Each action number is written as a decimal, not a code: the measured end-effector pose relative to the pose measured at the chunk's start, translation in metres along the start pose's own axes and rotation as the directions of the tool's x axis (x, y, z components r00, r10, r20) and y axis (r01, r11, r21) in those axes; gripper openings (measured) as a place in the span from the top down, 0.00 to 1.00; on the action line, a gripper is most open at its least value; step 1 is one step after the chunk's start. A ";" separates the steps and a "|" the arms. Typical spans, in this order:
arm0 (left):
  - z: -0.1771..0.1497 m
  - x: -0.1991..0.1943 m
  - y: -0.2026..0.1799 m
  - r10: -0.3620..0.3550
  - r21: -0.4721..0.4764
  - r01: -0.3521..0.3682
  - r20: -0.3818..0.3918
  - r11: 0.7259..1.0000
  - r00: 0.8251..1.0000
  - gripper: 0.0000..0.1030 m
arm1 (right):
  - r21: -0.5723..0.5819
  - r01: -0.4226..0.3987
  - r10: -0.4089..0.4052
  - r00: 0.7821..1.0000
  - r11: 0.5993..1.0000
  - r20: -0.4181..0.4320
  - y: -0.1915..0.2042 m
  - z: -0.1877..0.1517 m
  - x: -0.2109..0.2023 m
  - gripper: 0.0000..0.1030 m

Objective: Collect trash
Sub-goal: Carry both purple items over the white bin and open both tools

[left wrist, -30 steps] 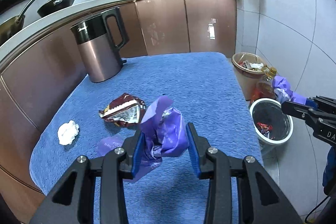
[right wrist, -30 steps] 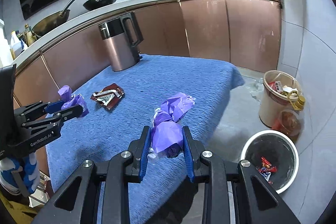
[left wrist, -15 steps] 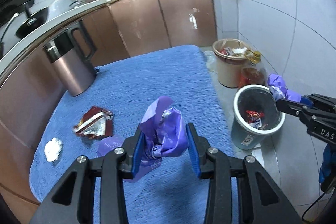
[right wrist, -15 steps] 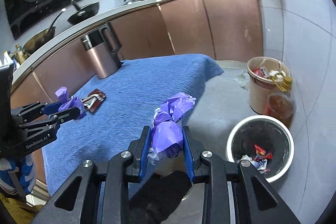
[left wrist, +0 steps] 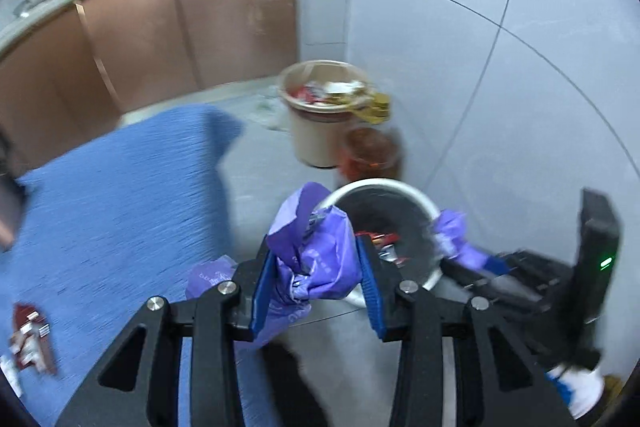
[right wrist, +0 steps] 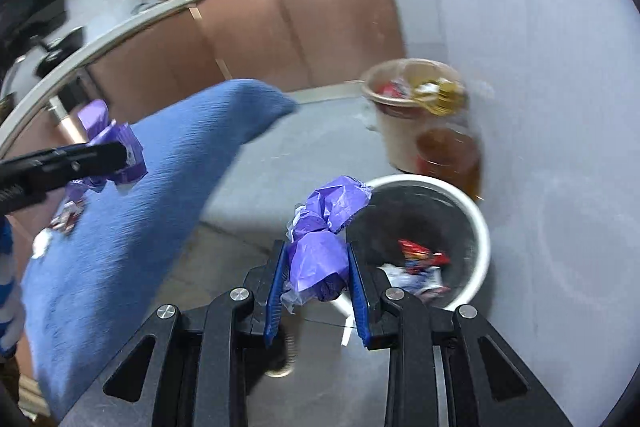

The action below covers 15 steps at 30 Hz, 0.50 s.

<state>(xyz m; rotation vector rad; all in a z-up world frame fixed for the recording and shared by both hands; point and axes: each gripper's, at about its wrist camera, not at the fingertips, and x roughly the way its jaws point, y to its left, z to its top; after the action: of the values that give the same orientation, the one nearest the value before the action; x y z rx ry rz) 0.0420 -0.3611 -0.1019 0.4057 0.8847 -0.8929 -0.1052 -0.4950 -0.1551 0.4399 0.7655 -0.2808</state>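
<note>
— Both your hands have swung away from the bench [left wrist: 120, 211] toward the floor bins since the earlier frames. What does your left wrist view show?
— Your left gripper [left wrist: 318, 277] has its jaws partly open; they have just been opening a little, yet a crumpled purple wrapper [left wrist: 316, 251] sits between the pads, just beside the white bin [left wrist: 424, 205].
— And your right wrist view?
— Your right gripper [right wrist: 316, 277] has its jaws narrow, pressed on a purple wrapper wad [right wrist: 320, 259] at the white bin's rim, with trash already inside it. A tan bin [right wrist: 400, 135] stands behind.
</note>
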 end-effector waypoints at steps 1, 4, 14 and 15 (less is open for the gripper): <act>0.007 0.009 -0.007 -0.033 -0.005 0.033 -0.009 0.999 0.999 0.63 | 0.010 0.015 -0.015 1.000 1.000 -0.008 -0.008 0.003 0.006 0.73; 0.026 0.037 -0.019 -0.114 -0.047 0.113 -0.031 0.993 0.993 0.61 | 0.022 0.058 -0.058 0.998 0.998 -0.026 -0.026 0.010 0.022 0.71; 0.044 0.047 -0.019 -0.227 -0.140 0.227 0.014 0.964 0.974 0.38 | 0.048 0.151 -0.150 0.988 0.987 -0.027 -0.047 0.011 0.027 0.50; 0.044 0.042 -0.018 -0.221 -0.141 0.222 0.020 0.965 0.975 0.38 | 0.056 0.151 -0.149 0.988 0.987 -0.024 -0.047 0.011 0.025 0.50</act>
<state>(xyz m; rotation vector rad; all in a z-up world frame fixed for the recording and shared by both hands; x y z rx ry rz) 0.0620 -0.4206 -0.1091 0.1831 0.9968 -1.0277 -0.0998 -0.5431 -0.1790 0.4407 0.8128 -0.4407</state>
